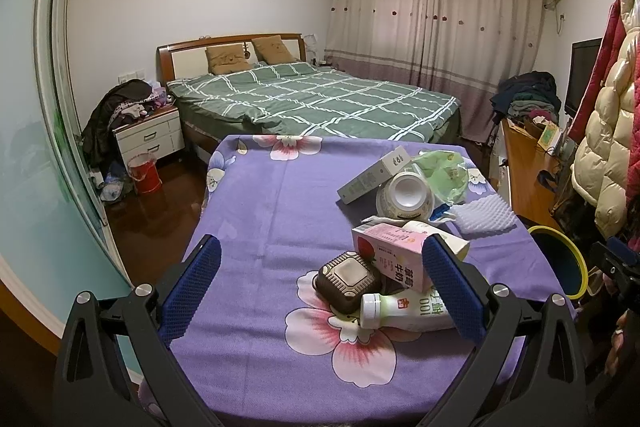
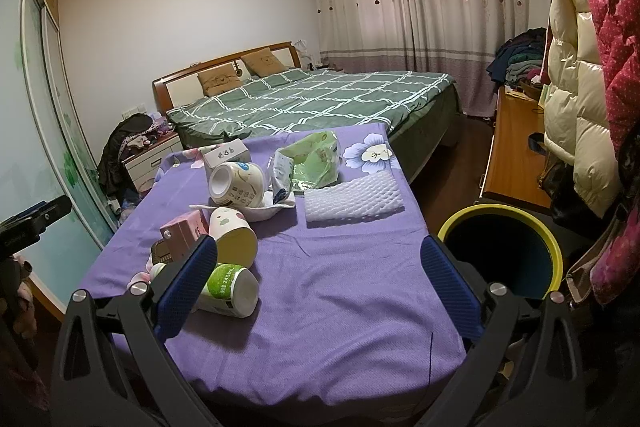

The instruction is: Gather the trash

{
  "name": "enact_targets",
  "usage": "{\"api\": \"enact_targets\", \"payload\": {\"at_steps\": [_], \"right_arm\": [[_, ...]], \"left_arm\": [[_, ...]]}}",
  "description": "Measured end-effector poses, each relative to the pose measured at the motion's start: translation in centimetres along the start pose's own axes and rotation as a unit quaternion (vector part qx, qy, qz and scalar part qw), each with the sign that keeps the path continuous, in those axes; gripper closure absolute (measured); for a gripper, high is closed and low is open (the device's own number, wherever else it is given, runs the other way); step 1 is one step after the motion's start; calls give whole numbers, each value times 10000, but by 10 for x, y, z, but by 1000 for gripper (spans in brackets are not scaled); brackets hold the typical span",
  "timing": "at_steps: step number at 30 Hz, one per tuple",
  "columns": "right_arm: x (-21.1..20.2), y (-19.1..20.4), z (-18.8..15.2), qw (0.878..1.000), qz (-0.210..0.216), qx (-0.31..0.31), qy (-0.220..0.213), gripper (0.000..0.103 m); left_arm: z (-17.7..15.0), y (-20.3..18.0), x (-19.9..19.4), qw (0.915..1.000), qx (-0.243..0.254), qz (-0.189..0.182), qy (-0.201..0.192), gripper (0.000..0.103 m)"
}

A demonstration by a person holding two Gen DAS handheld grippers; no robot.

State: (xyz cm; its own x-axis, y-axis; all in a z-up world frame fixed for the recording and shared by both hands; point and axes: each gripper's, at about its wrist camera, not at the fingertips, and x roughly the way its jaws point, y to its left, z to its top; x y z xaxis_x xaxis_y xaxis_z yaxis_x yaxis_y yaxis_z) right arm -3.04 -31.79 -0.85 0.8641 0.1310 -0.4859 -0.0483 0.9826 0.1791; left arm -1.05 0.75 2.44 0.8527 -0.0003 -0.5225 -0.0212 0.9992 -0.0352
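Left gripper: jaws apart, holding nothing, above the purple-clothed bench
Right gripper: jaws apart, holding nothing
Trash: pink carton, white bottle together on bench
Bin: beside bench edge

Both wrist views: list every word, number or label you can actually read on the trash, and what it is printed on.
"草莓牛奶", seen upside down: pink strawberry milk carton.
"100": lying white plastic bottle with white cap, left wrist view.
"245mL": green label on the same bottle's body, right wrist view.
Too small or blurred: white cardboard box, overturned white paper bowl, green plastic bag.
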Motion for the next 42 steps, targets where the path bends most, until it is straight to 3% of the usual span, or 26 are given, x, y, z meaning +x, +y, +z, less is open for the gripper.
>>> {"api": "enact_targets", "payload": {"at_steps": [18,42], "right_arm": [[5,-1,3,10000,-20,22,71,6],[31,5,-7,9995,68,-97,305,6]], "left_arm": [[3,-3,-1,10000,25,-44,48,4],[-2,-1,29,9997,31,-45,239,4]]}}
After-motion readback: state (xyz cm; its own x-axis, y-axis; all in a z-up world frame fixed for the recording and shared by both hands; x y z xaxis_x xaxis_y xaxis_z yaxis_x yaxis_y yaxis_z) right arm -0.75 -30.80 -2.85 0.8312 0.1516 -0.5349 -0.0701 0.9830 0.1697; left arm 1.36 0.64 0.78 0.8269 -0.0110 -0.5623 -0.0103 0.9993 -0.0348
